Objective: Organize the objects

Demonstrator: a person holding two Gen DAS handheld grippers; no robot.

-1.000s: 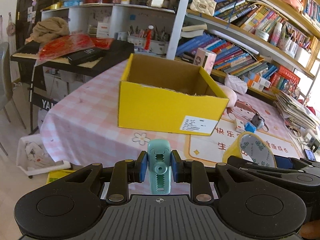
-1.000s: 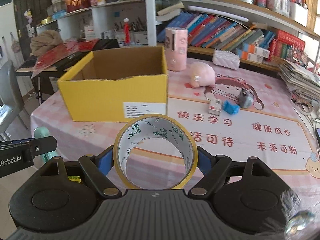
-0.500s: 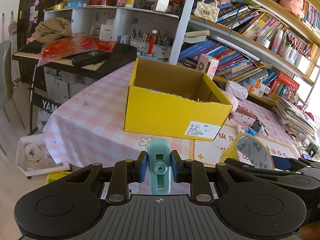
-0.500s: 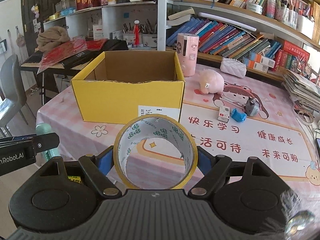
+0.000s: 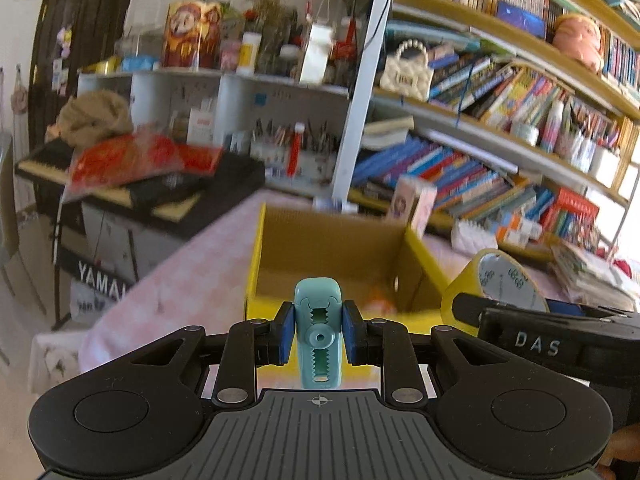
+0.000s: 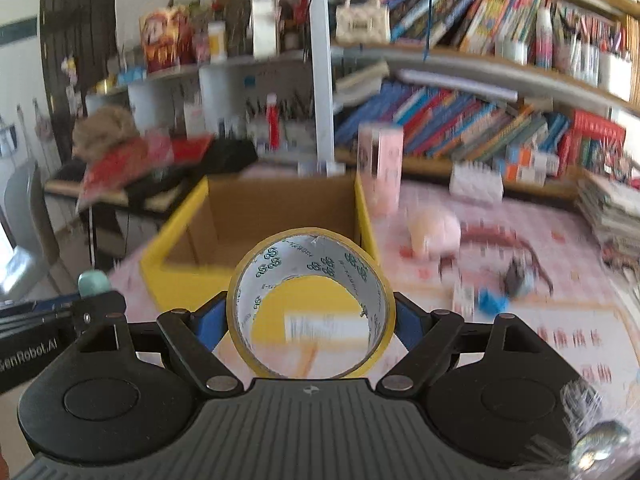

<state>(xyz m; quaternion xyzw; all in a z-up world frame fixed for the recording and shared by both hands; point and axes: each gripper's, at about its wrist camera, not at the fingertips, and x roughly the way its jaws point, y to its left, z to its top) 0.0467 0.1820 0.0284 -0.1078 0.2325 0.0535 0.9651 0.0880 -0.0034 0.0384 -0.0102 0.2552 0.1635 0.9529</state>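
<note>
My left gripper (image 5: 317, 334) is shut on a small teal clip-like object (image 5: 318, 336), held upright between the blue pads just in front of the open yellow cardboard box (image 5: 268, 248). My right gripper (image 6: 311, 316) is shut on a roll of yellow tape (image 6: 311, 308), whose hole faces the camera. In the right wrist view the yellow box (image 6: 176, 276) stands straight ahead with the tape in front of its near wall. The tape roll (image 5: 496, 280) and right gripper also show at the right of the left wrist view. Something small and orange lies inside the box, blurred.
A pink checked tablecloth (image 6: 560, 232) carries a pink plush toy (image 6: 434, 232), a pink carton (image 6: 380, 168), a blue piece (image 6: 492, 302) and a grey item (image 6: 516, 278). Bookshelves (image 5: 480, 160) run behind. A black keyboard (image 5: 168, 196) with red packets stands at the left.
Both grippers have risen and moved toward the yellow box, which now looks closer and is seen from higher, its inside visible. The teal object and tape stay gripped.
</note>
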